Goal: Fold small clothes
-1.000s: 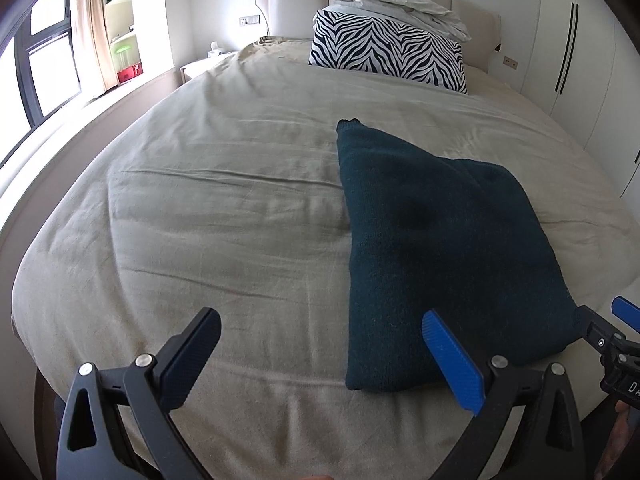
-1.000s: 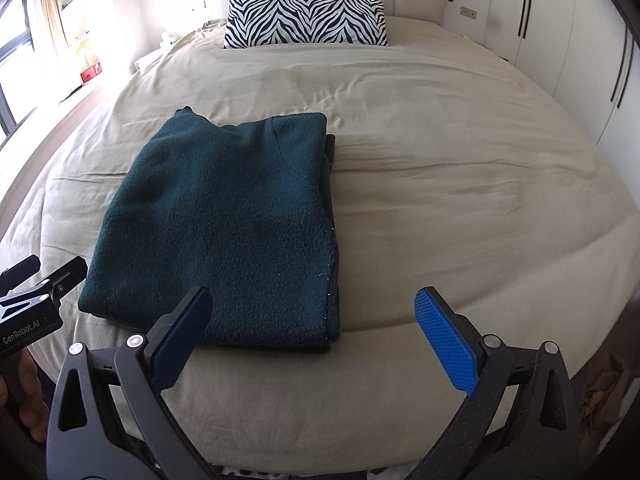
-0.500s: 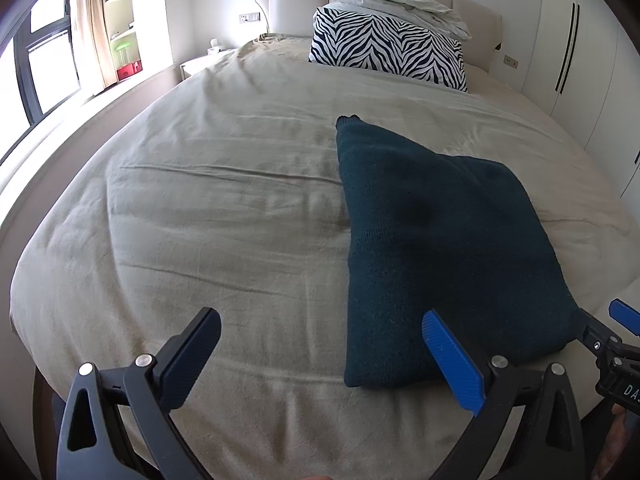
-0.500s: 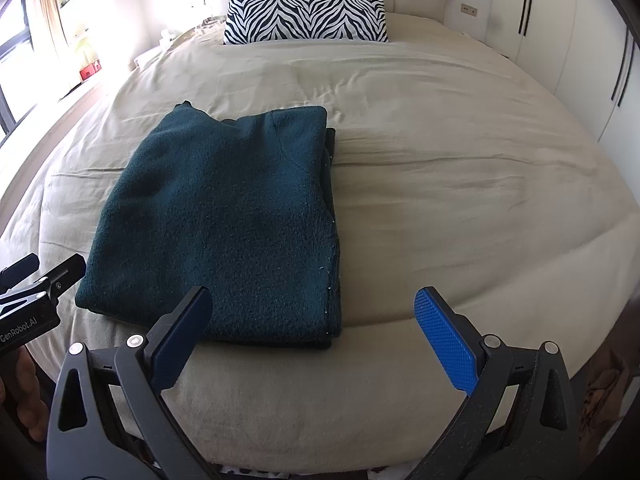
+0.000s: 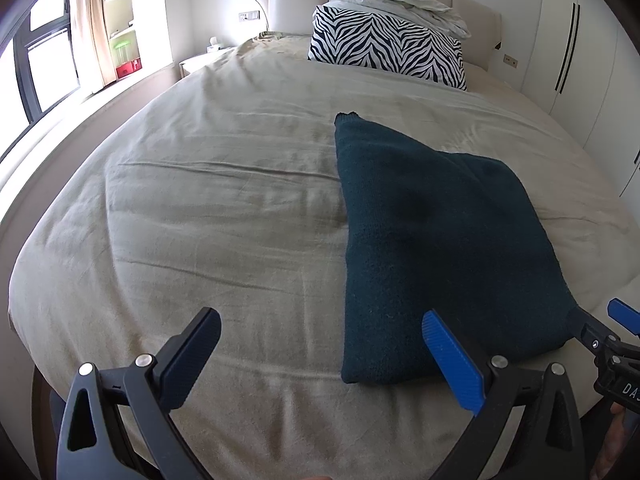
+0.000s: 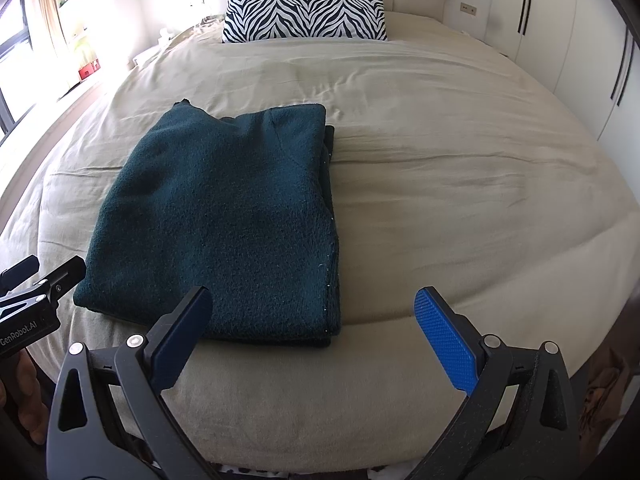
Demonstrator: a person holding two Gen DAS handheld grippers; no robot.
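Sweater folded, both claws wide open!
The sweater [image 6: 224,216] lies flat near the bed's [image 6: 460,184] foot edge; left claw [image 5: 320,356] and right claw [image 6: 312,336] hover, holding nothing.

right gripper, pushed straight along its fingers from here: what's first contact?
Probably bare beige bedcover. The right gripper is open and aimed just right of the folded teal garment, whose near right corner lies close to that line, so its left finger might graze it. Depth unclear.

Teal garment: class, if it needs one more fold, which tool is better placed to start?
Probably the right tool: its open fingers straddle the teal garment's near edge. The left tool, also open, sits mostly over bare bedcover.
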